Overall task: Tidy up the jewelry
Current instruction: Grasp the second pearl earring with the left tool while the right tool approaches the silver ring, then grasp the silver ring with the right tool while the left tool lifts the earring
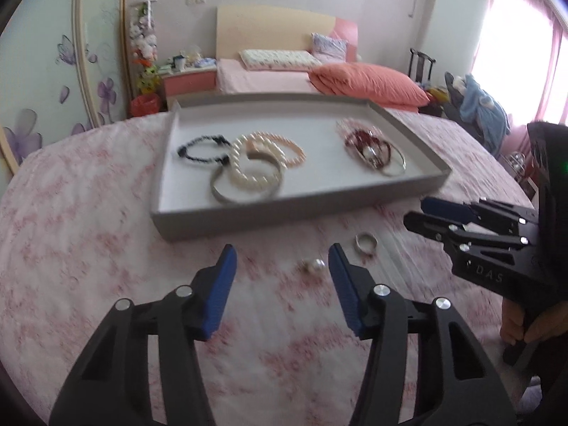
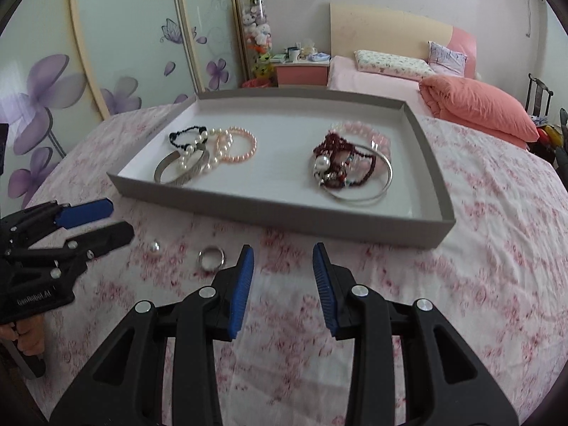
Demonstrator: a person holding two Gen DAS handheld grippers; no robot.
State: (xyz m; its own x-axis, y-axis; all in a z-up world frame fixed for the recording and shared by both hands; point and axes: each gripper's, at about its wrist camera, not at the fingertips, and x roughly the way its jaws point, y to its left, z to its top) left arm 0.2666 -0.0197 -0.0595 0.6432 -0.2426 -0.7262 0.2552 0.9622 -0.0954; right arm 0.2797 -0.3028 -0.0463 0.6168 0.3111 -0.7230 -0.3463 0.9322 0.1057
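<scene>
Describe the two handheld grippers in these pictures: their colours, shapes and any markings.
Both the left gripper and the right gripper have matte black plastic frames with triangular cut-outs, round silver pivot bolts, and two tapered fingers faced with ribbed blue pads. Seen from the side, each has a pistol-style black handle. The left body bears pale lettering that looks like a brand name; the right shows letters reading about "DAS". No cables or sleeves are visible.

Bracelets (image 2: 220,149) in tray (image 2: 269,209); ring (image 2: 211,258) before it.
</scene>
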